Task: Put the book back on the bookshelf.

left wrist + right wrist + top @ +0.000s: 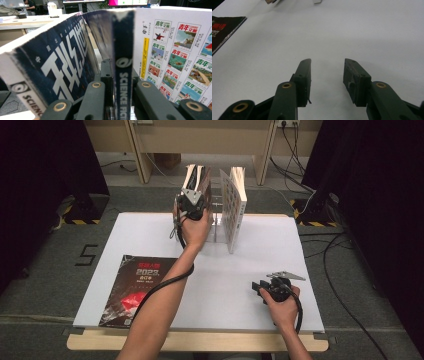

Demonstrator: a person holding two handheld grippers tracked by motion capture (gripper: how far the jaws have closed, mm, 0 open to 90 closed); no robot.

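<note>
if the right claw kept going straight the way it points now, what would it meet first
Probably nothing soon: the right claw is open over bare table. Far ahead its line seems to lead toward the standing books; the black magazine lies off to its side. Depth is hard to judge.

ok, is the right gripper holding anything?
No, the right gripper has its jaws apart over the bare white table, with nothing between them.

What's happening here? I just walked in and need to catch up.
A person is working at a white table. The left gripper is shut on the spine of a dark blue magazine, upright at a rack beside other standing magazines. The right gripper is open, holding nothing. A black magazine lies flat.
</note>
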